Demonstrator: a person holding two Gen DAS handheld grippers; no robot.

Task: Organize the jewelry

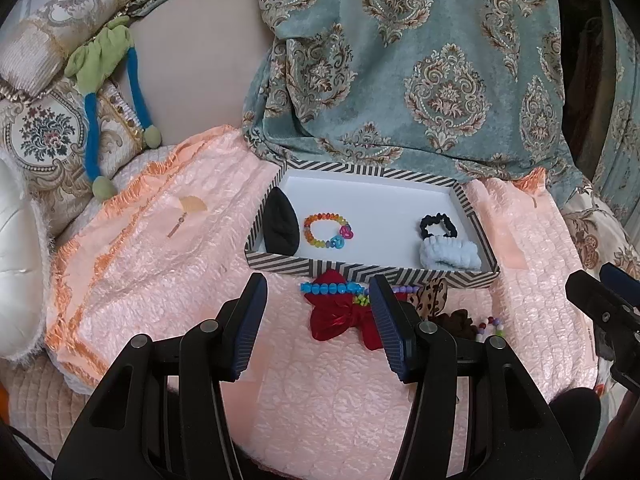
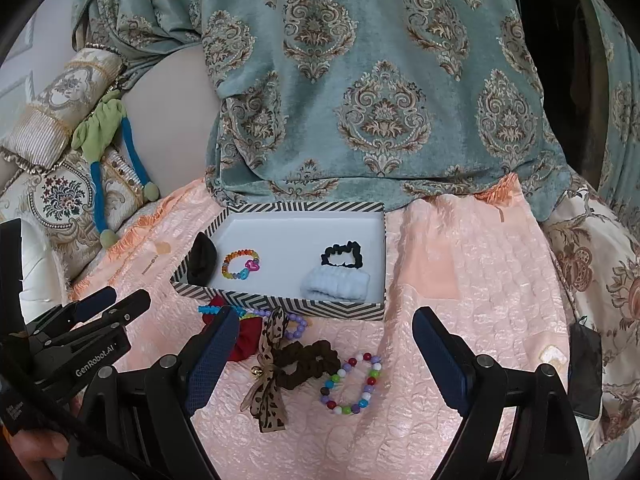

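Note:
A striped box (image 1: pixel 360 270) (image 2: pixel 280 306) with a white floor holds a black pouch (image 1: pixel 282 222), a rainbow bead bracelet (image 1: pixel 325 229) (image 2: pixel 240 265), a black scrunchie (image 1: pixel 438 226) (image 2: pixel 342 256) and a pale blue scrunchie (image 1: pixel 450 254) (image 2: pixel 336 285). In front of it lie a red bow (image 1: pixel 340 316), a blue bead bracelet (image 1: pixel 326 289), a leopard ribbon bow (image 2: pixel 270 380), a brown scrunchie (image 2: pixel 308 362) and a multicolour bead bracelet (image 2: pixel 352 382). My left gripper (image 1: pixel 318 294) is open, empty, just before the red bow. My right gripper (image 2: pixel 324 328) is open, empty, over the brown scrunchie.
Everything lies on a pink quilted cover (image 1: pixel 160 260) (image 2: pixel 460 280). A teal patterned cloth (image 1: pixel 400 60) (image 2: pixel 360 80) hangs behind the box. Embroidered cushions and a green-blue soft toy (image 1: pixel 104 80) sit at the left. A dark phone-like object (image 2: pixel 586 372) lies at the right.

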